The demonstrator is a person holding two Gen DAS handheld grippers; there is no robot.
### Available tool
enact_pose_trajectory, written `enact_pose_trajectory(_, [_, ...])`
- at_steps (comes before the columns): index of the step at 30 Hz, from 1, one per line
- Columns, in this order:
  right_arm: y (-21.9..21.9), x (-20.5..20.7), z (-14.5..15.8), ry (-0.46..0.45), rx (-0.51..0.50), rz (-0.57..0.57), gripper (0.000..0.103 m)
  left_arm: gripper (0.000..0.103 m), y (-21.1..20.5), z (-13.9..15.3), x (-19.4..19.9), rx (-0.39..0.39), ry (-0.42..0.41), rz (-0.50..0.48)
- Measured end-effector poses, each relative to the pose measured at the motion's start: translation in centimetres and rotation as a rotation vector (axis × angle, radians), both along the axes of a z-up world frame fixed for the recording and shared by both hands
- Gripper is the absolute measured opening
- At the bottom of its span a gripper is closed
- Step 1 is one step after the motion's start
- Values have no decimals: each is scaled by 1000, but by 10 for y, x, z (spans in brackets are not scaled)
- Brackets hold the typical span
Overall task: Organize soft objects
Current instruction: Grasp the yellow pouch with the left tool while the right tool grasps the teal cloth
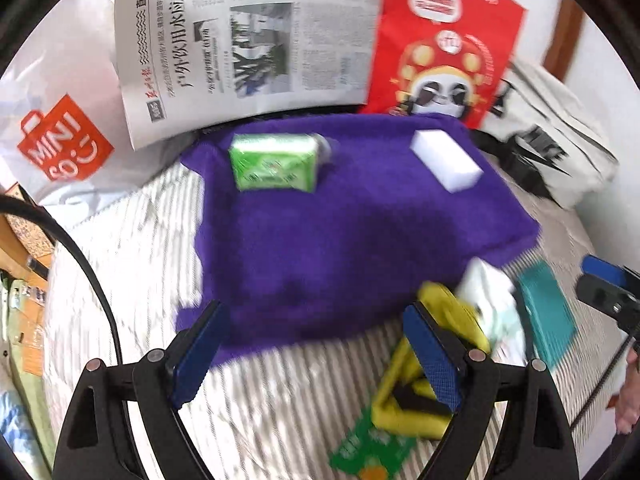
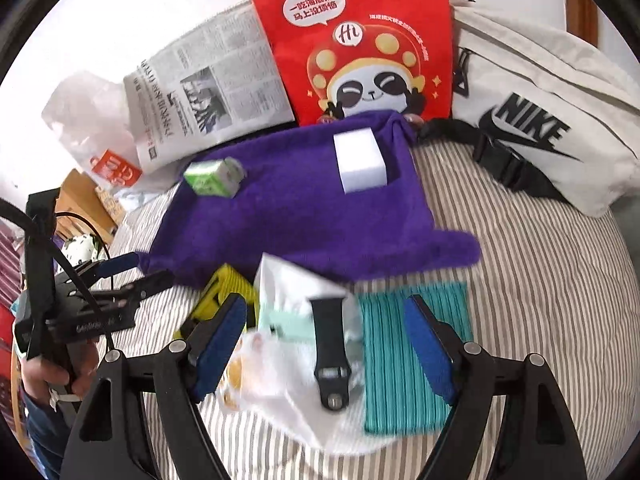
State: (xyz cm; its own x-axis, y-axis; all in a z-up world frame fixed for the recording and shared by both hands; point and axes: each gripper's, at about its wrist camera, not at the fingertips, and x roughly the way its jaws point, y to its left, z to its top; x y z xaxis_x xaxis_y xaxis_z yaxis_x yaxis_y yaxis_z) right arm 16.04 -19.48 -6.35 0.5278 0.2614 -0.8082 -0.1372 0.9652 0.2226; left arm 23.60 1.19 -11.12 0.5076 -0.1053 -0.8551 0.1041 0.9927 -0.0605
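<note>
Ahead of both my grippers the purple towel lies spread flat on the striped bedsheet. On its far part sit a green tissue pack, ahead and left of my left gripper, and a white sponge block, straight ahead of my right gripper; the two are well apart, with bare purple cloth between them. The towel's near edge runs just beyond my left gripper's fingertips, and one corner sticks out toward the right.

My left gripper hangs with its jaws wide apart and nothing between them; only the towel's near edge and striped sheet show through the gap. Just beside its right finger lies a yellow strap-like item, on top of a green packet.

My right gripper also stands wide open, holding nothing. Beneath the gap lie a white plastic bag and a black watch strap, which rests on the bag. A teal striped cloth lies flat just inside its right finger, touching the bag's edge.

Beyond the towel's far edge stand a newspaper and a red panda bag. A white waist bag lies far right, and a white shopping bag far left. Right of the teal cloth the sheet is open.
</note>
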Motion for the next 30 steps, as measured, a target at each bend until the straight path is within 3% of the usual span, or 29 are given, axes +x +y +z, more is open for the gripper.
enact_pose_trajectory(4, [-15,-21,-1,-4,-10,-34,80,89,0,4,-37,-25,-16,-90])
enact_pose_trajectory(11, [-49,-48,-6,-3,-17,-104,80,89,-11,-3,-92,55,-73,-225])
enact_pose_trajectory(14, [-55,-52,-11,9,-12,-111,80,89,-15,-3,-99,48,-86,-288])
enact_pose_trajectory(26, [-56,-48,-33,56,-36,-103,80,90,-56,-29,-82,228,-53,-399])
enact_pose_trajectory(28, [-56,-48,-34,57,-36,-104,80,88,-61,-31,-82,253,-73,-405])
enact_pose_trajectory(30, [-57,-49,-35,60,-37,-105,80,71,-61,-28,-82,265,-98,-386])
